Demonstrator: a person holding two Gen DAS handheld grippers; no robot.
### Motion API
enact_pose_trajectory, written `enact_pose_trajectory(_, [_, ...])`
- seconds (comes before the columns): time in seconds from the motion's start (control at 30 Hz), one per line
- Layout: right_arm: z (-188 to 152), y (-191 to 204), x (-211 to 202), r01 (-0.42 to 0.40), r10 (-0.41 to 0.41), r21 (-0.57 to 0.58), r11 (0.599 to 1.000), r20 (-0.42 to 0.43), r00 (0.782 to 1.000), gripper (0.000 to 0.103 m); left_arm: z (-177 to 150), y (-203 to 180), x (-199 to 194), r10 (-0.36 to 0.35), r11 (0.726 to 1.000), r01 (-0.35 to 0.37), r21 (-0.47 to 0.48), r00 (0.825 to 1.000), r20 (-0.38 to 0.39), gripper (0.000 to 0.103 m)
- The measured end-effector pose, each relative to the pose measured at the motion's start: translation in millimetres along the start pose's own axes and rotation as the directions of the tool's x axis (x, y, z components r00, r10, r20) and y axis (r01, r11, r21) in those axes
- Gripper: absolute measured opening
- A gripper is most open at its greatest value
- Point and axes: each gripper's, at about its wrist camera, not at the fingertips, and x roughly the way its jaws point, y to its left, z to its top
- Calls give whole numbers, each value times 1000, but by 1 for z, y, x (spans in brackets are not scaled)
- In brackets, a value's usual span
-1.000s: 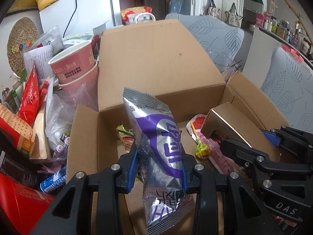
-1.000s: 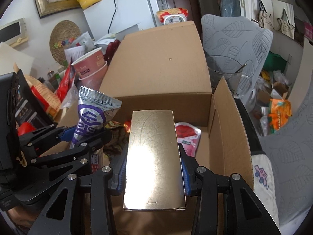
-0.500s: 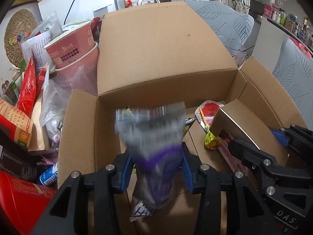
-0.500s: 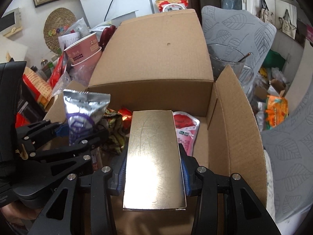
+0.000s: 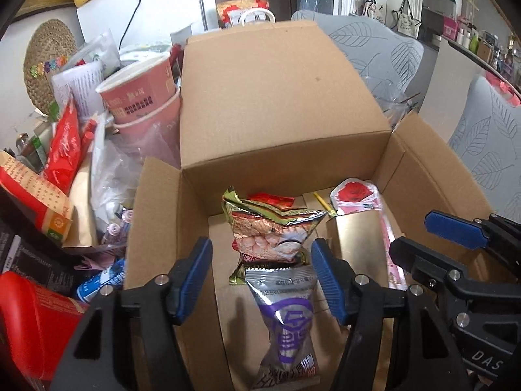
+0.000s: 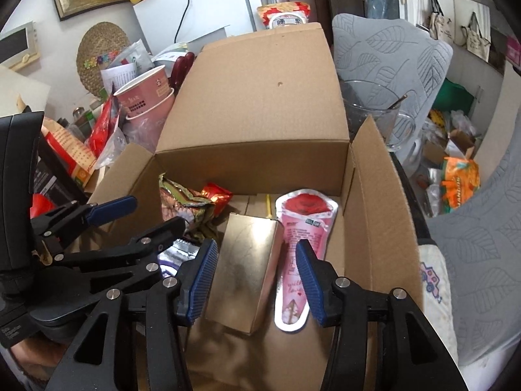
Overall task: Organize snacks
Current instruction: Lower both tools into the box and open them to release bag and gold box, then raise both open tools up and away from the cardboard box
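An open cardboard box holds snacks. My left gripper is open above the box floor; a silver and purple snack packet lies loose below it, also partly visible in the right wrist view. My right gripper is open over a gold box that lies on the box floor, seen too in the left wrist view. A crumpled peanut packet and a pink rose pouch lie further in.
Pink paper cups, red packets and a red carton crowd the left side outside the box. A glass jug and grey leaf-print cushions stand to the right. The box flaps stand up on all sides.
Both grippers have opened. The silver-purple packet dropped from my left gripper to the box floor, and the gold box dropped from my right gripper beside the pink pouch.
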Motion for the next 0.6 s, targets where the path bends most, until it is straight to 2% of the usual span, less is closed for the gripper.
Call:
enact_pose_trajectory(0.33, [-1,8,-56,18,-18,-7,1000,88,996,50,2,4,-65,8,1000,-7,-18,995,97,63])
enact_pose_trajectory(0.6, [-10,26,-112,9,-3,-34,999,170,985,50,-6,0,-132,13,1000,-11,-15,983,184,63])
